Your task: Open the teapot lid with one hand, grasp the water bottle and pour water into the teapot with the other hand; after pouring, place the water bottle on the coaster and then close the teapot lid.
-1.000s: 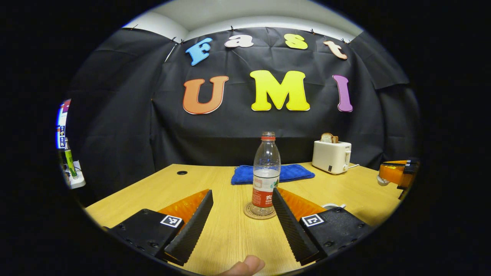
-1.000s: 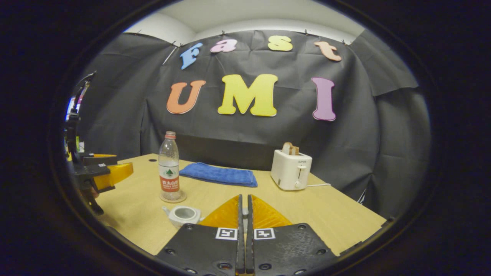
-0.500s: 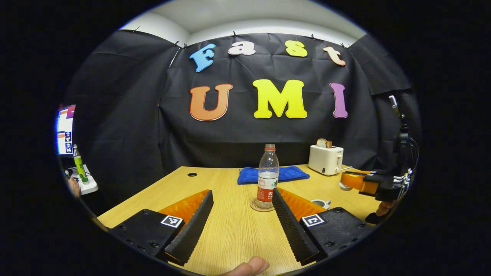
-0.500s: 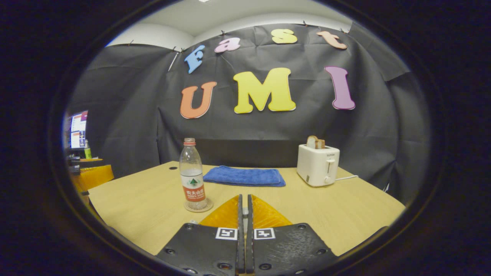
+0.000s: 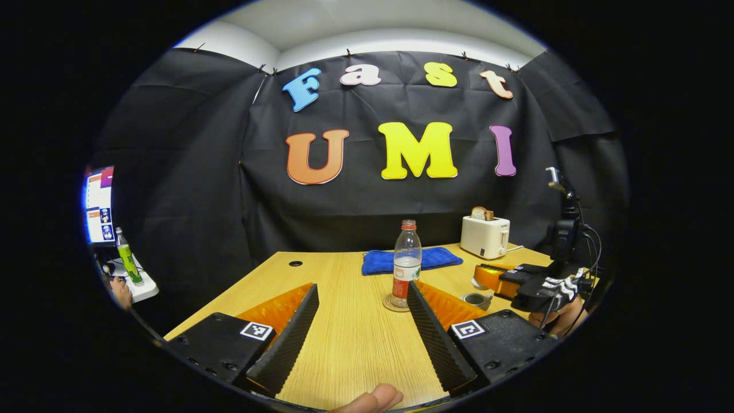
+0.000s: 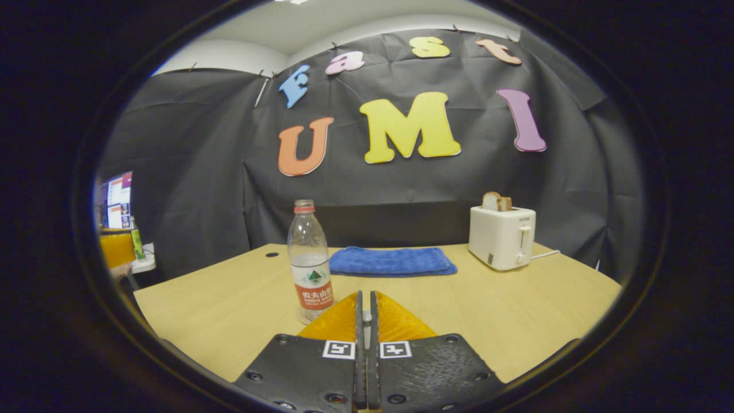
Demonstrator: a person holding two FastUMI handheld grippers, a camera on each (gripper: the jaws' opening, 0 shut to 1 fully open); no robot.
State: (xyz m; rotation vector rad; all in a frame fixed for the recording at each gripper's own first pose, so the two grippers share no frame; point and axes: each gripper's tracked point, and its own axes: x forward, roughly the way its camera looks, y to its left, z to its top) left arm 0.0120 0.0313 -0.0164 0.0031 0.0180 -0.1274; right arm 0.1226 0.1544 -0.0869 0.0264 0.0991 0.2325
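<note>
Black cloth is hanging behind the wooden table (image 5: 344,344) we are working at; we are taking the water bottle (image 5: 406,261) as our landmark; it is standing upright on the round coaster (image 5: 395,303) near the middle of the table, red cap on, partly filled with water.

In the left gripper view we are holding the left gripper (image 5: 358,289) with its jaws spread wide and nothing between them, well short of the bottle; the bottle is showing just inside the right-hand finger; a fingertip (image 5: 370,398) of ours is showing at the bottom edge.

To the right of the bottle in that view the teapot (image 5: 476,299) is sitting open-topped on the table; just beyond it the right gripper (image 5: 479,275) is hovering, held by our hand (image 5: 565,315); its fingers are pressed together around something small and pale, but we cannot tell for sure what it is.

In the right gripper view the right gripper (image 6: 364,295) is showing its two fingers closed with only a thin slit between them; the bottle (image 6: 309,269) is standing just left of their tips.

Behind the bottle a folded blue towel (image 6: 391,261) is lying flat; farther right of the bottle a white toaster (image 6: 502,236) is standing with bread in its slots; far to the left of the bottle, off the table, a screen (image 5: 97,203) is glowing and a green bottle (image 5: 127,263) is standing.
</note>
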